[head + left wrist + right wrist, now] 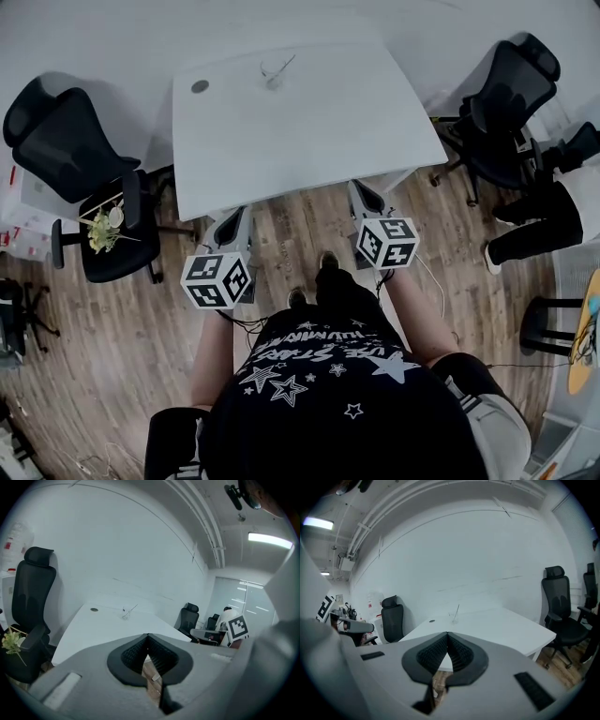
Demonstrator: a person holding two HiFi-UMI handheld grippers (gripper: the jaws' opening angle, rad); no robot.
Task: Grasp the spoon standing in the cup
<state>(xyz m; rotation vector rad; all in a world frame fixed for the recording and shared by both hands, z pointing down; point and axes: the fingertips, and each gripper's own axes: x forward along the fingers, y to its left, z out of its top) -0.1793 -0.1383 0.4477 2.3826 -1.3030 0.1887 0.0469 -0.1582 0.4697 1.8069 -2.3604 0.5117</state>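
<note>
Spoon (284, 66) in cup (273, 77), far end of desk (309, 141)
my left tongs (148, 639) and right tongs (447, 637) are clenched empty

A white worktop (309, 131) is flanked by a black chair (66, 141) at upper left and a second chair (506, 103) at upper right; flowers (101, 230) are seen at left.

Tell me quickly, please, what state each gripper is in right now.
Left gripper: closed, jaws together with nothing between them.
Right gripper: closed, jaws together with nothing between them.
</note>
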